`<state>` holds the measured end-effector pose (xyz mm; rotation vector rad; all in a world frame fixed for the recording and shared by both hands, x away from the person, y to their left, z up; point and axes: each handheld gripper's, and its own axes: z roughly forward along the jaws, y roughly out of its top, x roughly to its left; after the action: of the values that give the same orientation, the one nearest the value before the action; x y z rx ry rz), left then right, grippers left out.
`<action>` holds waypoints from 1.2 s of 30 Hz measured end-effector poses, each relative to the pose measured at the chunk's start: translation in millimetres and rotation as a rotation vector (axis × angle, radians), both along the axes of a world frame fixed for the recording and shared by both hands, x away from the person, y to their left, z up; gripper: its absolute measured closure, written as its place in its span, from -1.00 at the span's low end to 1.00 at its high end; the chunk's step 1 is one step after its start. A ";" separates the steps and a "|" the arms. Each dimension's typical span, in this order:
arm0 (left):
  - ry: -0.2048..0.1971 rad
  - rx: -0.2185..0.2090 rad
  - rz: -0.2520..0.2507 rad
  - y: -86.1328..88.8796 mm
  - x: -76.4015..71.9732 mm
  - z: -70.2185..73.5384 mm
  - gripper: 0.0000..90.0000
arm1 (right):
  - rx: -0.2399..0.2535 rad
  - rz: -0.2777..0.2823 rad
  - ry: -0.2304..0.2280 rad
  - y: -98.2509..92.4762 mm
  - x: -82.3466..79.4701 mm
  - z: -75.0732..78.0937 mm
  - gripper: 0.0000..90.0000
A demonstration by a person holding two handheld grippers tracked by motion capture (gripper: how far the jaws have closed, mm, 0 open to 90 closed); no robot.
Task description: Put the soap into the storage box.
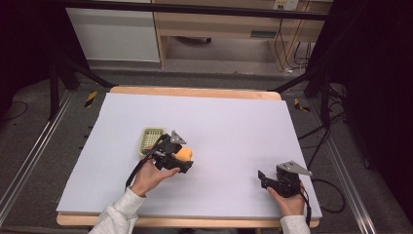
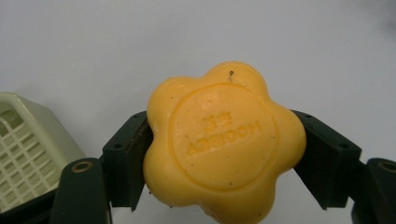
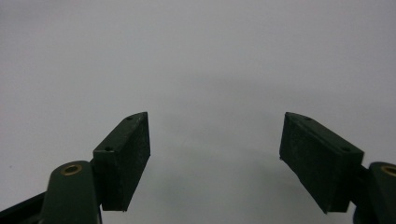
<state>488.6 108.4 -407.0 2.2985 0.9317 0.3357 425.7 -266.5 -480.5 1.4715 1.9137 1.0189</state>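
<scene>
Obstacles on the table (image 1: 234,122): one pale green basket (image 1: 150,138), left of frame centre. The left gripper (image 1: 182,158) with its orange soap (image 1: 184,154) stands just right of it, closing that side. Upper, central and right-hand surface lies bare. Right gripper (image 1: 265,179), lower right, has its jaws apart over bare surface.

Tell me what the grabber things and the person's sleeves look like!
Both grippers, left and right, are black with two flat block-shaped jaws, brass-ringed pivots, a grey three-cornered plate on top and a black cable trailing back. The sleeves are light grey.
</scene>
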 end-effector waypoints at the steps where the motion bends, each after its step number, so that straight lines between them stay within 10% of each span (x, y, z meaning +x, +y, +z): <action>1: -0.004 -0.002 0.009 1.4 0.5 0.8 -0.41 | 0.000 0.000 0.000 0.0 0.0 0.0 -0.45; 36: -0.027 -0.026 0.163 52.4 24.4 12.2 -0.41 | -0.005 0.002 -0.002 0.5 0.2 0.1 -0.45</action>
<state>513.0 160.7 -394.8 2.1944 1.1060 0.4195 425.9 -266.1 -480.4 1.4653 1.9152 1.0156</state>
